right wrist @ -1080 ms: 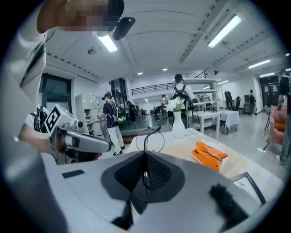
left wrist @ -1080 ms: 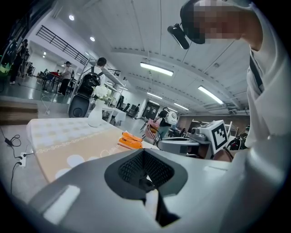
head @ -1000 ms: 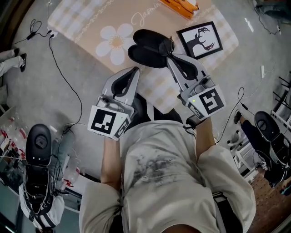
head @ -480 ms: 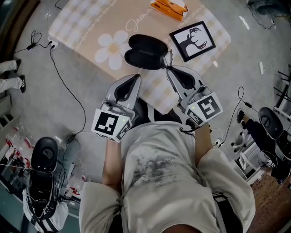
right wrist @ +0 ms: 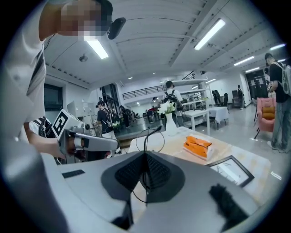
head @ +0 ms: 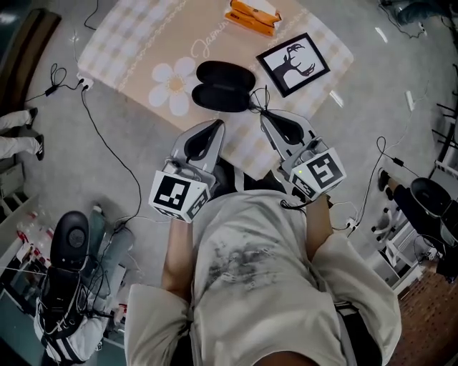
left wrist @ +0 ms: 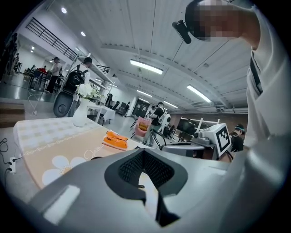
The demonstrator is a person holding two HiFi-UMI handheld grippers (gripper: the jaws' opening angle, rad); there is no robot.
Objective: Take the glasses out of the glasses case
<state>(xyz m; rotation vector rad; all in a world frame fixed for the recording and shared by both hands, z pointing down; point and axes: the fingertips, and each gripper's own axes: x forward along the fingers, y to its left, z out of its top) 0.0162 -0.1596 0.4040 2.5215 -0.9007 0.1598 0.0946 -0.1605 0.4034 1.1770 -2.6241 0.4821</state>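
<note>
The black glasses case point(head: 223, 86) lies open on the checked tablecloth point(head: 136, 50), both halves showing dark insides. My right gripper point(head: 262, 114) hovers just off the case's near right end, shut on thin wire glasses point(head: 257, 104). In the right gripper view the wire frame point(right wrist: 145, 141) sticks up from between the closed jaws. My left gripper point(head: 217, 124) is shut and holds nothing, a little nearer than the case at the table's near edge. Only a dark sliver of the case point(left wrist: 97, 158) shows above its jaws in the left gripper view.
An orange packet point(head: 250, 16) lies at the table's far side, and a framed deer picture point(head: 293, 63) rests right of the case. A white vase of flowers point(right wrist: 170, 120) stands on another table. Cables run over the floor on the left point(head: 93, 93); people stand in the hall behind.
Both grippers have drawn back from the case towards the person's body. The right one has carried the glasses clear of the case's end, where its tip was a second ago.
</note>
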